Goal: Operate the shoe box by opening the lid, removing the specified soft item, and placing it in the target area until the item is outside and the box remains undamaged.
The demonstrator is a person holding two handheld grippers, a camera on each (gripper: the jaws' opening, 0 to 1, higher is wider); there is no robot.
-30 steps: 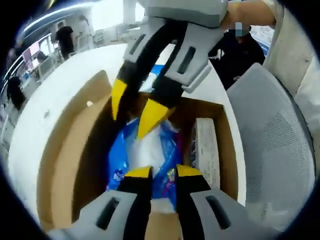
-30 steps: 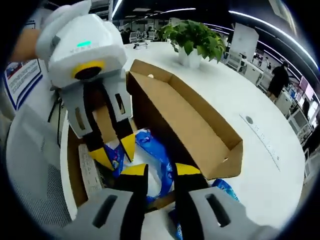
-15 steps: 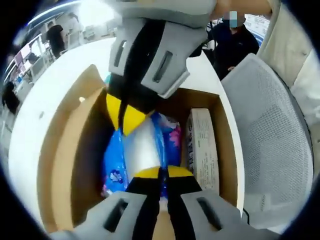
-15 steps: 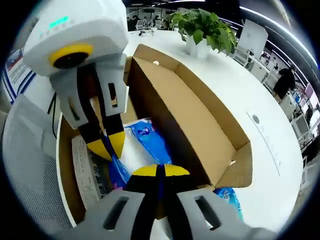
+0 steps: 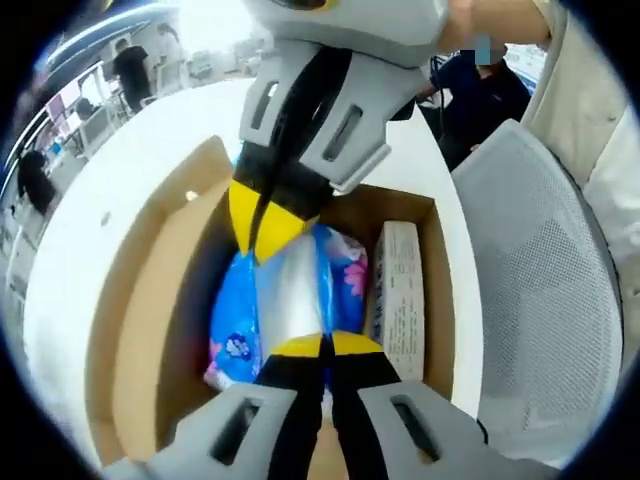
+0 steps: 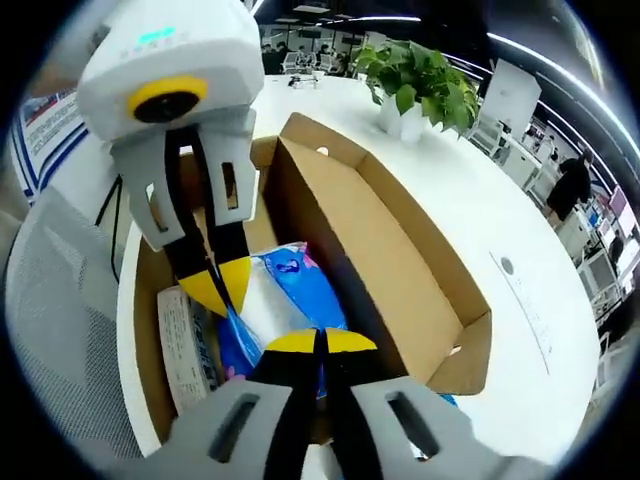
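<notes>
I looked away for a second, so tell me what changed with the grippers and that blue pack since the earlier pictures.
Both jaws were open over the blue pack a second ago. The left hand-held gripper and right hand-held gripper have since shut on its opposite ends. The pack stays inside the shoe box, lid open, beside the white paper bundle.

Inside the open cardboard shoe box [image 6: 400, 250], the right gripper [image 6: 320, 342] and left gripper [image 6: 222, 285] both pinch the blue plastic pack [image 6: 295, 290]; a potted plant [image 6: 412, 85] stands beyond the box.
</notes>
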